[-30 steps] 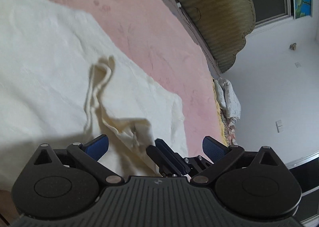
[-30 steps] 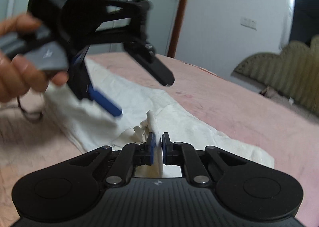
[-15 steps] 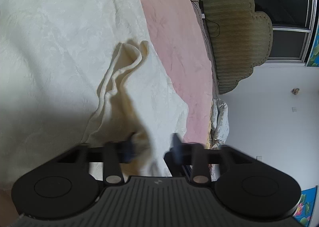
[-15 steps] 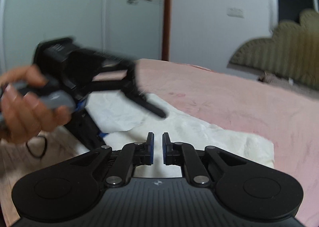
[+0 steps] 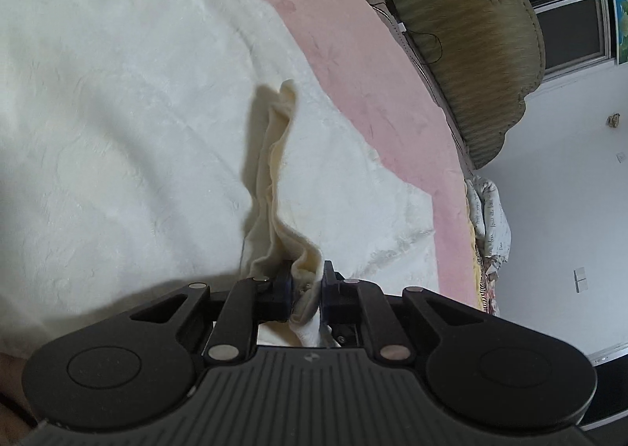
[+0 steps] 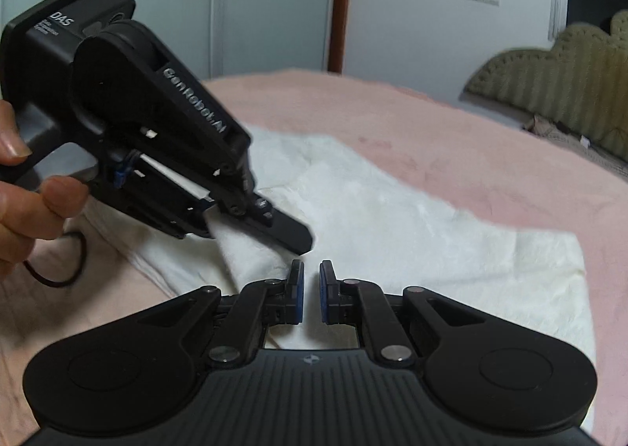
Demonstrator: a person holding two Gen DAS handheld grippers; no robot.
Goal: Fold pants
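Item: cream-white pants (image 5: 117, 132), spread flat across a bed with a pink cover (image 5: 376, 93); one narrow ridge of the fabric is drawn up off the flat cloth and runs toward the left claw (image 5: 306, 289). Left claw: jaws narrow, pinched on that bunched ridge, cloth filling the gap between the blue pads. Right claw (image 6: 310, 289): jaws narrow with a slim gap, nothing visible between them, set low over the near edge of the pants. Right wrist view also shows the left claw from the side, gripped by a bare hand (image 6: 27, 195), its fingers angled down onto the fabric. Surroundings: olive padded headboard (image 5: 471, 34), white wall.
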